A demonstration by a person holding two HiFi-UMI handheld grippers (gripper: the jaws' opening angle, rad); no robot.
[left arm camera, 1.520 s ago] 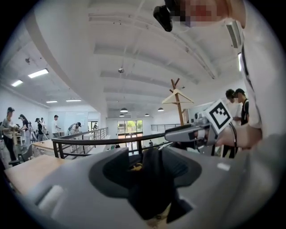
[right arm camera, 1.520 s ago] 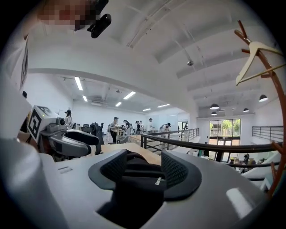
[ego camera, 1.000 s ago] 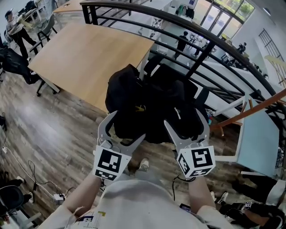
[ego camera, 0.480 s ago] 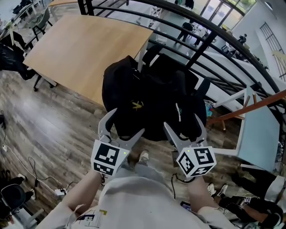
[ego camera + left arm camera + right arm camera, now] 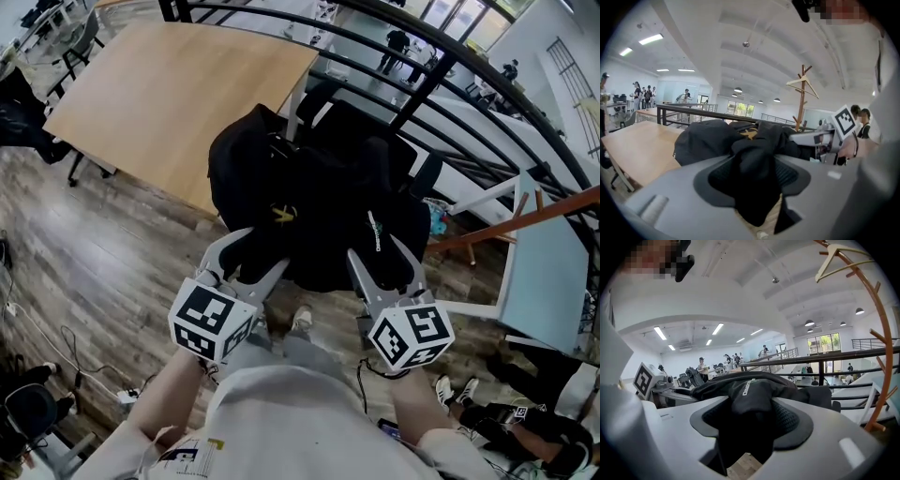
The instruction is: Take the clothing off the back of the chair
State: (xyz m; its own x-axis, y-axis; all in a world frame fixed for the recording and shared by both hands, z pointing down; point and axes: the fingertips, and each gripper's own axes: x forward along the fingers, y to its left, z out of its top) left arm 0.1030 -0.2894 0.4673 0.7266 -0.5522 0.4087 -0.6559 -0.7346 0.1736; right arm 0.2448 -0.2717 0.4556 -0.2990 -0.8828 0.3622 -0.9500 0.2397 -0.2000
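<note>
Across the left side, a light-brown, smooth-topped wooden table (image 5: pixel 178 89) is standing on grey-brown plank flooring (image 5: pixel 103 253). Just right of it, the left gripper (image 5: pixel 261 251), made of grey plastic and carrying a black-and-white marker cube, is closing its ribbed dark pads on a bunched fold of the black, soft, matte fabric clothing (image 5: pixel 319 187). The cloth is filling the gap and pressing against both pads. That clothing is lying heaped and creased over the back of a black chair (image 5: pixel 427 174), hiding nearly all of it. A small yellow mark and a strip of white lettering are showing on its folds. The right gripper (image 5: pixel 377 251), of the same grey plastic, is likewise closing, pinching another thick fold at the garment's near right edge. Behind the chair, a black metal railing (image 5: pixel 441 70) of round bars is curving across. Farther right, an orange-brown wooden pole (image 5: pixel 525 220) is slanting beside a pale blue flat panel (image 5: pixel 544 281).
</note>
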